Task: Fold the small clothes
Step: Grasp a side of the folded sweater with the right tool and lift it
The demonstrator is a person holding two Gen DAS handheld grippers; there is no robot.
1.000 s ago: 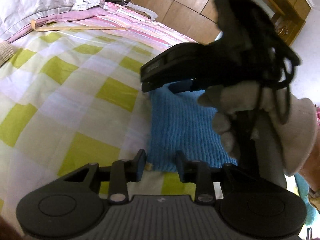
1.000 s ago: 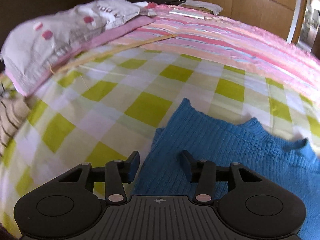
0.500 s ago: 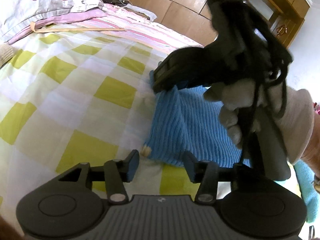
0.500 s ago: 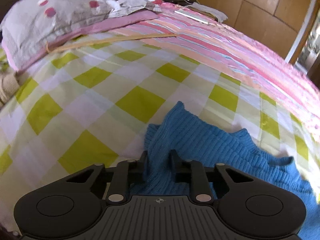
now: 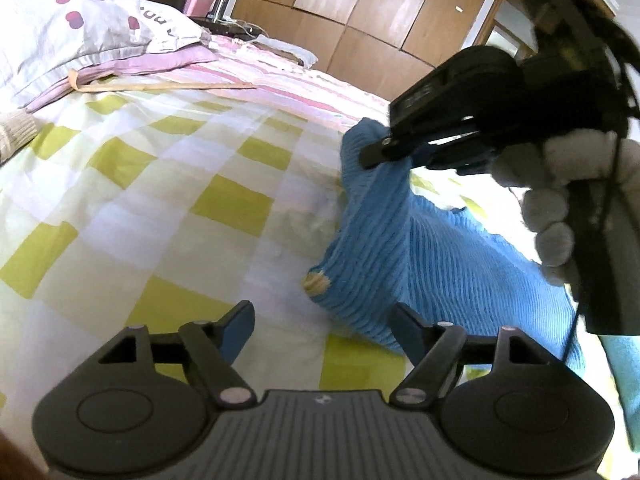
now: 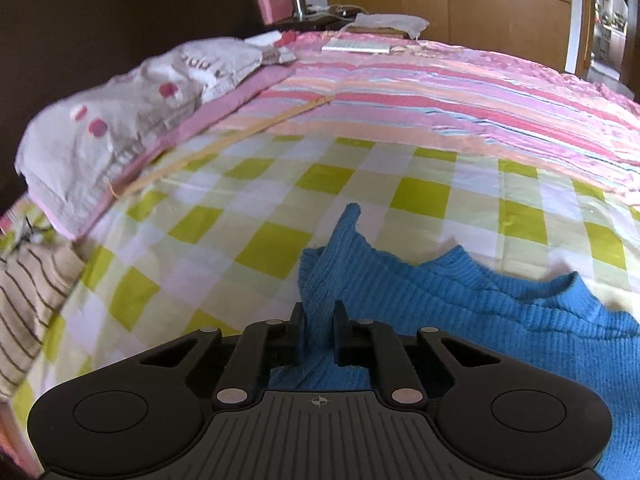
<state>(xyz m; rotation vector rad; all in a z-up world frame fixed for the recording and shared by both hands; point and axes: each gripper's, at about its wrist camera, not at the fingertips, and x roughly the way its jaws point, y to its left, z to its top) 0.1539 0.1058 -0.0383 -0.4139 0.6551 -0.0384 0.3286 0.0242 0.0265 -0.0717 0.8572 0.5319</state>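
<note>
Pillow and far left: a grey spotted pillow [image 5: 92, 36] lies at the head of the bed, well apart from my work; a striped brown-and-cream cloth [image 6: 28, 300] sits at the bed's left edge in the right wrist view.

Bed: the green-and-white checked sheet [image 5: 160, 200] carries everything; a pink striped blanket [image 6: 460, 92] lies beyond it.

Left gripper [image 5: 320, 326]: my jaws are opening and stand wide apart, with nothing between them. They point down at the sheet just short of the garment's near corner.

Blue knit garment [image 5: 432, 256]: it lies on the bed ahead of and to the right of my left gripper. One edge is drawn up off the sheet, so the cloth slopes from the lifted corner down to the near corner, which bears a small yellow patch [image 5: 316, 282].

Right gripper [image 6: 318, 332]: my jaws are closing and already pinch a ridge of the blue knit between the pads. In the left wrist view it hangs above the bed, held in a gloved hand [image 5: 560, 208], with cloth trailing from its tips.

Key relation: the raised edge runs away from me, from near corner to pinched corner. The near corner is closer to my left gripper, slightly right of the gap.

Next move, as I judge it: bring the left gripper right and forward onto that near corner, so both ends can carry over together.

Risk: the loose knit may sag or slip.
</note>
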